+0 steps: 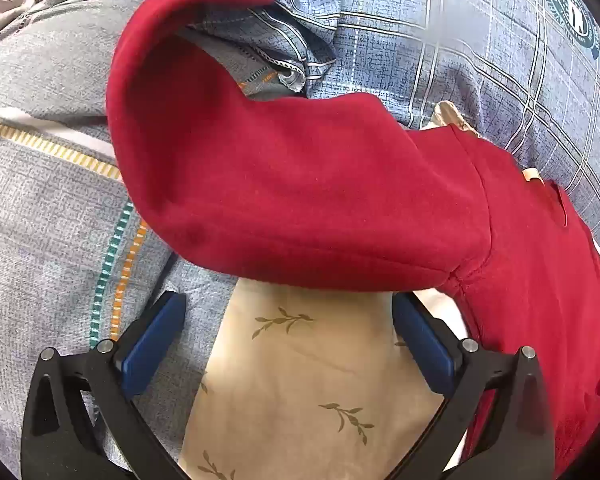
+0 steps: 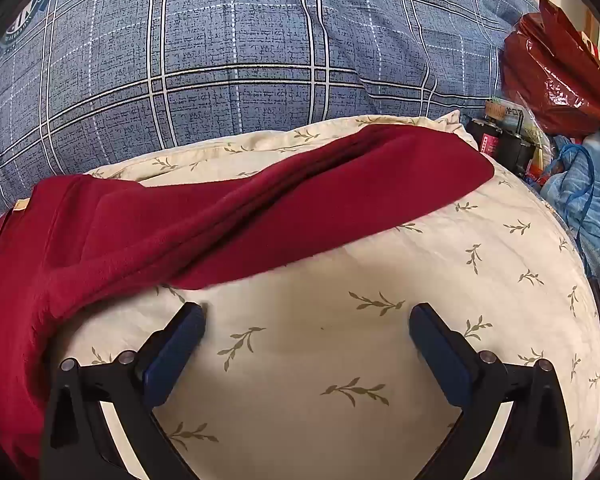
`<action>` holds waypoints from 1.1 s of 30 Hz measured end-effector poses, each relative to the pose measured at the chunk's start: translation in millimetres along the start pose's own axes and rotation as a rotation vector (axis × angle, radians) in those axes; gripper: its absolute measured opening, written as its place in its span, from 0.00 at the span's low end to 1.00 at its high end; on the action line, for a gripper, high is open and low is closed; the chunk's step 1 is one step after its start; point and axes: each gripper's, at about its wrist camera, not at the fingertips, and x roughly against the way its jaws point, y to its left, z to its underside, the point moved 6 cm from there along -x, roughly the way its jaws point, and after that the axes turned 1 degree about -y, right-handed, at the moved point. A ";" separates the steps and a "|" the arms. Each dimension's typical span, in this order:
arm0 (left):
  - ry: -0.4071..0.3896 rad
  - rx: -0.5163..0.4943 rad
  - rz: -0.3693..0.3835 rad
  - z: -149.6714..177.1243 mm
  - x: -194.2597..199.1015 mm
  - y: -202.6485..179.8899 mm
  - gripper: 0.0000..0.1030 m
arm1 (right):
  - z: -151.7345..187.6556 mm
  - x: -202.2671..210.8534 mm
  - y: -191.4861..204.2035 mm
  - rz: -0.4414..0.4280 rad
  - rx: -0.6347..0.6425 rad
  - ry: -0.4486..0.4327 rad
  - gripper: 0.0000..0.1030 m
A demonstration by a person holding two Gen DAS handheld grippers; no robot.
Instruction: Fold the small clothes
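Note:
A dark red long-sleeved garment lies across a cream pillow with a leaf print. In the left wrist view one red sleeve stretches left and far, off the pillow onto the bedding. My left gripper is open and empty, its jaws wide apart just short of the sleeve's near edge. In the right wrist view the other sleeve lies across the pillow toward the right. My right gripper is open and empty over bare pillow, just below the sleeve's edge.
A blue plaid quilt rises behind the pillow. Grey bedding with striped lines lies to the left. At the right edge sit a red plastic bag, a blue bag and small boxes.

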 end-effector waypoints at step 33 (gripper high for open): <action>-0.087 -0.204 0.079 19.3 108.8 -86.1 1.00 | 29.5 123.6 35.7 -0.201 0.030 0.059 1.00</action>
